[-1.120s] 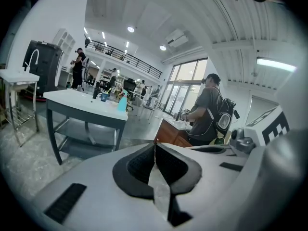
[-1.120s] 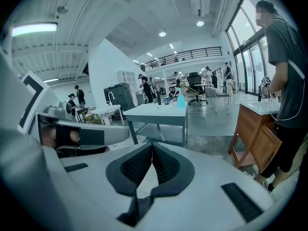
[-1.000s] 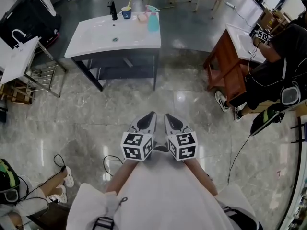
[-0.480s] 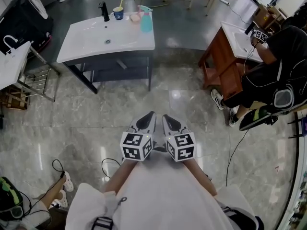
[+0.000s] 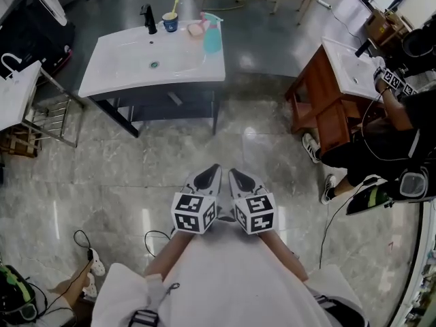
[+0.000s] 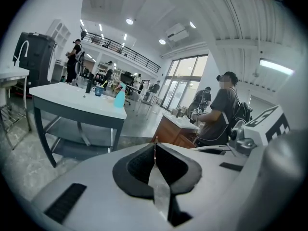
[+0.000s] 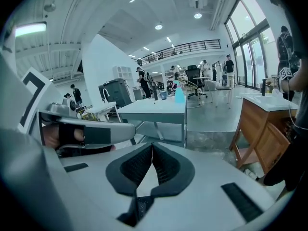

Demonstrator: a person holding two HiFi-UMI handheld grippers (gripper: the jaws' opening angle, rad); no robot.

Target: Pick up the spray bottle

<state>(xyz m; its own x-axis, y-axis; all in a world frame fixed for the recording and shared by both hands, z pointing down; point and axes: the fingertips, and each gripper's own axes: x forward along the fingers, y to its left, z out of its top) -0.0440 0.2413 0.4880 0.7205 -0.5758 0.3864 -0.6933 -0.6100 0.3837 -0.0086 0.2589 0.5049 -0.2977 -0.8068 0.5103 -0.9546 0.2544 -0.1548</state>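
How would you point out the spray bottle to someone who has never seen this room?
Find the white sink counter on dark legs near the top of the head view. The spray bottle stands at its upper right corner, next to a pink dish and a blue cup. It is the only tall, translucent teal thing there.

Spray bottle (image 5: 212,34) stands upright and free on a white table (image 5: 129,65), close to the top's far right corner, at about 2 o'clock from the table's middle and near 12 o'clock in the head view. Its body is a see-through turquoise, capped by a paler trigger head. From the left gripper view, the spray bottle (image 6: 119,99) shows small and far off at 11 o'clock, by the table's edge.
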